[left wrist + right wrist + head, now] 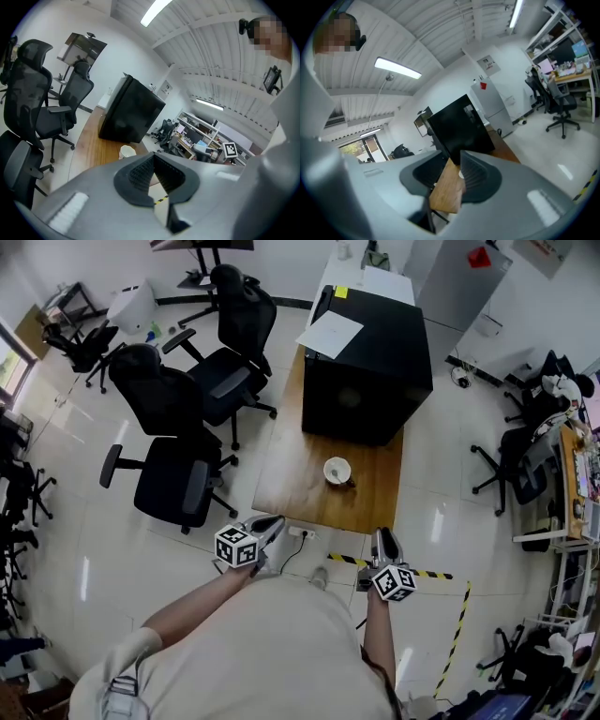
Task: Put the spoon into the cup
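A white cup [337, 470] stands near the front edge of the wooden table [291, 474], in front of the person. It also shows in the left gripper view, where the cup [126, 151] sits just beyond the jaws. No spoon can be made out in any view. My left gripper [272, 521] hangs off the table's front edge, left of the cup; its jaws meet at the tips [151, 158] with nothing in them. My right gripper [383, 535] is held below and right of the cup. Its jaws [451, 161] stand apart, with only table showing between them.
A large black box [367, 362] with a sheet of paper [330, 333] on top fills the table's far half. Black office chairs [173, 442] stand to the left. Yellow-black tape [441, 575] crosses the floor, and a cluttered desk [581, 474] sits at far right.
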Demonstrator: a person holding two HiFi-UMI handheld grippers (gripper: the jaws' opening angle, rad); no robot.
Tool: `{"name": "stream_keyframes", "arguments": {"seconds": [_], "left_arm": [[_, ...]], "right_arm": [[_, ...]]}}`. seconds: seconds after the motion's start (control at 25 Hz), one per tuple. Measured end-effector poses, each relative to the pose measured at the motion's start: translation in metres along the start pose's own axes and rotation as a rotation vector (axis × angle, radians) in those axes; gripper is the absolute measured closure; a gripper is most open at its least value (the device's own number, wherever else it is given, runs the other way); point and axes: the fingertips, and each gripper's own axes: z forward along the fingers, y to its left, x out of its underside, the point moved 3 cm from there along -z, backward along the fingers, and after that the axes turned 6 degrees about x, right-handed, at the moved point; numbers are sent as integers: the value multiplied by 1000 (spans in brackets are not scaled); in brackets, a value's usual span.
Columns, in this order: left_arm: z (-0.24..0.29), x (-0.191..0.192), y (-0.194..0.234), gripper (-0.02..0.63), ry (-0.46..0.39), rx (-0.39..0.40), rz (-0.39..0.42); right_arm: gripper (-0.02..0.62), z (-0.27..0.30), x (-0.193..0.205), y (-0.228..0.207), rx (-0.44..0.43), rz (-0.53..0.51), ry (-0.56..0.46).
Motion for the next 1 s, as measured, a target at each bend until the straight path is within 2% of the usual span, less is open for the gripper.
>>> {"name": "stream_keyframes", "arguments": {"seconds": [0.4,0.56,0.8,1.0], "left_arm": [[-1,1,-1,603,32,24,18],[-1,5,-4,603,56,30,3],[-7,16,-2,603,70,7,-23],[-5,28,-14,603,103,26,-20]], "right_arm": [[489,-16,11,1,48,8,-21],[515,-25,20,-11,86,31,-6],[518,-49,27,-26,131,42,-3],[557,-72,34,-43,191,48,1]]}}
